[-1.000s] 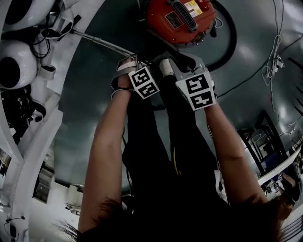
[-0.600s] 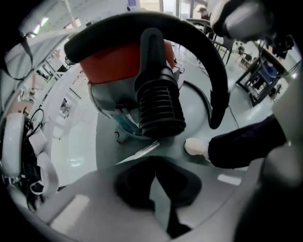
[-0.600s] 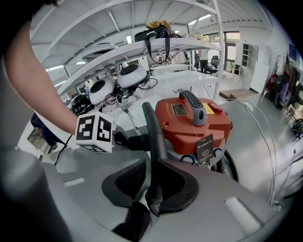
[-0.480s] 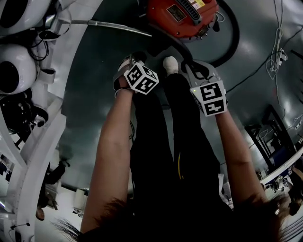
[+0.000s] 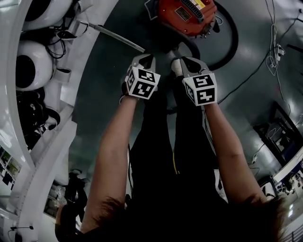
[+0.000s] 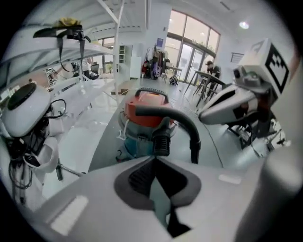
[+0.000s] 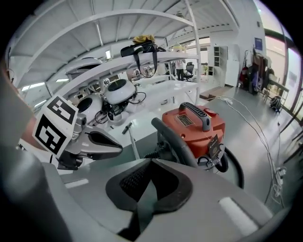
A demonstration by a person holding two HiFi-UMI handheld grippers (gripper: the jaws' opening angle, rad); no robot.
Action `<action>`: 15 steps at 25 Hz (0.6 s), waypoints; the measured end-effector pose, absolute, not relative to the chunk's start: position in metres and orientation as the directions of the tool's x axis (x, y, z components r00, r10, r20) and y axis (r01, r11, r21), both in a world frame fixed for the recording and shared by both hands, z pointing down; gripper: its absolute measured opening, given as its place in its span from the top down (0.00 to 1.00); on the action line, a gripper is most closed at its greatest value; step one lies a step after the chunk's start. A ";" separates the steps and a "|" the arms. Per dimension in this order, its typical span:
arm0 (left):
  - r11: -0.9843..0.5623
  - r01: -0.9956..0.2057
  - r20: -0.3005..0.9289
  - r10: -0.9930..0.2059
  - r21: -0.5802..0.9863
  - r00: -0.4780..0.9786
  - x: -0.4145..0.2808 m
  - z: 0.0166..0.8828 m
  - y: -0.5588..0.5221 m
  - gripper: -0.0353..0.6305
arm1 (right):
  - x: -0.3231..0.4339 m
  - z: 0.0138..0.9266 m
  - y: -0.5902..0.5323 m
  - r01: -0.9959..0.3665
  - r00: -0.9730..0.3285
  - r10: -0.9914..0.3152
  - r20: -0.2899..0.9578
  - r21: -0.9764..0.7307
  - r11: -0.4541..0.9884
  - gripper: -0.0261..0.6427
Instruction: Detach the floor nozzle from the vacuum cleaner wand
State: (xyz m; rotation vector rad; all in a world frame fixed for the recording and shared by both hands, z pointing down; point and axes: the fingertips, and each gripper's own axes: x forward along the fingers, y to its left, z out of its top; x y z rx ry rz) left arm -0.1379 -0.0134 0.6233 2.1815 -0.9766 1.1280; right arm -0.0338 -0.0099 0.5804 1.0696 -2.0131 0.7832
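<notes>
Clutter is swallowing the far end of the wand [image 5: 118, 38] in the head view. The silvery tube is lying on the dark floor [image 5: 104, 104], running from beside the orange vacuum cleaner [image 5: 187, 14] at the floor's top edge toward the white frame [image 5: 42, 142] on the left. We are not making out the floor nozzle among the dark cables there. The picture's top edge is cutting off the vacuum cleaner, and its black hose [image 5: 233, 40] is curling round its right side. Our own arms and dark trousers are covering the middle of the floor. We are holding the left gripper [image 5: 145, 57] and the right gripper [image 5: 186, 60] side by side just short of the vacuum cleaner, touching nothing.

In the left gripper view, the left gripper [image 6: 154, 161] is showing its jaws pressed together with nothing between them. Beyond them the vacuum cleaner [image 6: 144, 106] is standing on the floor, the hose [image 6: 187, 125] arching across its front, and the right gripper [image 6: 222, 106] is hanging at the right. Tall windows [image 6: 189, 52] are glaring at the back of the room, and the figures by the tables there are too small to read.

In the right gripper view, the right gripper [image 7: 150, 163] is showing jaws that have just been closing and are now meeting on nothing. The wand [image 7: 134, 147] is appearing as a thin rod between the left gripper [image 7: 97, 144] and the vacuum cleaner [image 7: 194, 125]. We cannot tell what is sitting at its far tip.
</notes>
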 end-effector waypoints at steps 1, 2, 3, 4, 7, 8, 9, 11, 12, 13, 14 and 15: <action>-0.613 -0.783 0.826 -0.383 0.106 0.412 -0.138 0.613 -0.012 0.93 | -0.036 0.575 -0.008 -0.872 -0.396 -0.439 0.807 -0.180 0.455 0.96; -0.606 -0.788 0.816 -0.395 0.113 0.421 -0.138 0.604 -0.008 0.93 | -0.037 0.569 -0.005 -0.879 -0.390 -0.448 0.805 -0.182 0.440 0.96; -0.598 -0.792 0.809 -0.403 0.122 0.428 -0.139 0.594 -0.004 0.93 | -0.039 0.563 -0.001 -0.885 -0.385 -0.456 0.803 -0.181 0.428 0.96; -0.589 -0.797 0.804 -0.406 0.134 0.435 -0.141 0.585 0.000 0.93 | -0.040 0.556 0.003 -0.889 -0.381 -0.463 0.800 -0.180 0.421 0.96; -0.549 -0.816 0.793 -0.410 0.180 0.450 -0.144 0.556 0.014 0.93 | -0.043 0.535 0.017 -0.894 -0.376 -0.476 0.795 -0.177 0.411 0.96; -0.534 -0.823 0.789 -0.415 0.192 0.453 -0.145 0.546 0.018 0.93 | -0.042 0.527 0.022 -0.897 -0.373 -0.480 0.794 -0.177 0.405 0.96; -0.522 -0.829 0.785 -0.421 0.200 0.455 -0.146 0.537 0.022 0.93 | -0.040 0.520 0.026 -0.901 -0.369 -0.483 0.794 -0.179 0.394 0.96; -0.508 -0.838 0.781 -0.435 0.199 0.449 -0.147 0.517 0.031 0.93 | -0.036 0.506 0.035 -0.913 -0.361 -0.490 0.793 -0.195 0.358 0.96; -0.503 -0.843 0.780 -0.445 0.190 0.441 -0.148 0.508 0.034 0.93 | -0.033 0.500 0.039 -0.919 -0.358 -0.494 0.792 -0.207 0.335 0.96; -0.499 -0.848 0.777 -0.456 0.182 0.435 -0.149 0.499 0.036 0.93 | -0.029 0.495 0.043 -0.924 -0.356 -0.498 0.791 -0.218 0.313 0.96; -0.492 -0.852 0.773 -0.467 0.176 0.430 -0.149 0.490 0.038 0.93 | -0.026 0.490 0.046 -0.928 -0.352 -0.503 0.790 -0.226 0.296 0.96; -0.483 -0.858 0.769 -0.477 0.175 0.426 -0.148 0.482 0.038 0.93 | -0.022 0.485 0.048 -0.931 -0.348 -0.508 0.788 -0.227 0.285 0.96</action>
